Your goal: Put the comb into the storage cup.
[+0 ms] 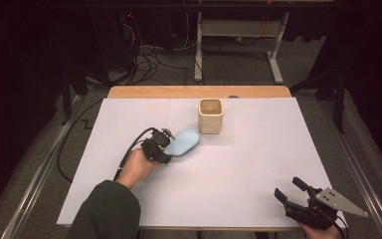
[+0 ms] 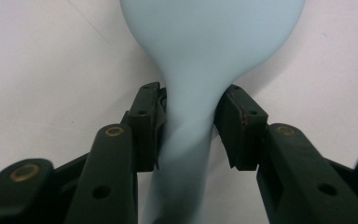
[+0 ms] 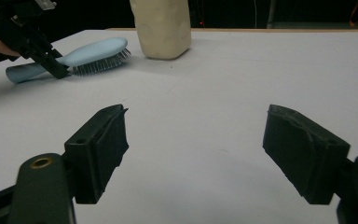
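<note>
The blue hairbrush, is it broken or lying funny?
Nothing stands out. The blue hairbrush lies bristles down on the white table, whole, with the left gripper shut on its handle, beside the upright cream cup.

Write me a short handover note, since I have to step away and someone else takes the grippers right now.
Left gripper: jaws shut on the light blue hairbrush at its handle neck, bristles down on the white table sheet.
Right gripper: jaws open, nothing between them, at the near right corner.
Cream cup: upright just beyond the brush head.
Done: brush gripped.
Left: probably lift it and carry it to the cup.
</note>
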Available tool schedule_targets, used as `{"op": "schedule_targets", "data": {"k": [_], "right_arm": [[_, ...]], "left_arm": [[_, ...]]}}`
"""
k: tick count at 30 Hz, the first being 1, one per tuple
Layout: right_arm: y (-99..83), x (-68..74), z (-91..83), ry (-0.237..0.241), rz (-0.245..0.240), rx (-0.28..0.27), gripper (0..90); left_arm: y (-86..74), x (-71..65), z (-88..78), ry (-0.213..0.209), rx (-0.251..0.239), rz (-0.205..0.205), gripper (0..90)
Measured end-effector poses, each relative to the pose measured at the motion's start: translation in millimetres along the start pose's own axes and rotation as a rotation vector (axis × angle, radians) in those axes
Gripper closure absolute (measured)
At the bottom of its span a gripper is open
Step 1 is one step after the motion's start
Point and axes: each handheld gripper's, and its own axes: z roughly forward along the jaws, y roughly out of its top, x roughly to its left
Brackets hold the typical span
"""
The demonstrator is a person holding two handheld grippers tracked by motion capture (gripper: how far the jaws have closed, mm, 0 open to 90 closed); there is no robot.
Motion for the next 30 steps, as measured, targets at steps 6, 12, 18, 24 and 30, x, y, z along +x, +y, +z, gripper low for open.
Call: {"op": "schedule_targets", "data": {"k": [6,12,18,24,30], "right_arm": [[0.0,0.2,0.2,0.001,0.001,0.001,22.2],[0.0,0.2,0.2,0.002,0.001,0.002,22.2],[-0.1,-0.1,-0.2,0.003,0.000,0.002,22.2],[-0.4,0.1,0.1,0.006,0.000,0.007,22.2],[-0.6,-1.1,-0.7,0.003,0.002,0.007,22.2]], "left_arm": [[1.6,0.9,1.3,-0.010,-0.015,-0.004,61.9],[1.7,0.2,1.6,-0.021,-0.020,0.002,66.8],[2.2,-1.3,0.9,-0.016,-0.012,0.002,68.8],[0.9,-4.4,0.7,0.003,-0.024,0.000,69.3],[-1.2,-5.3,0.1,0.014,-0.045,0.004,69.4]]}}
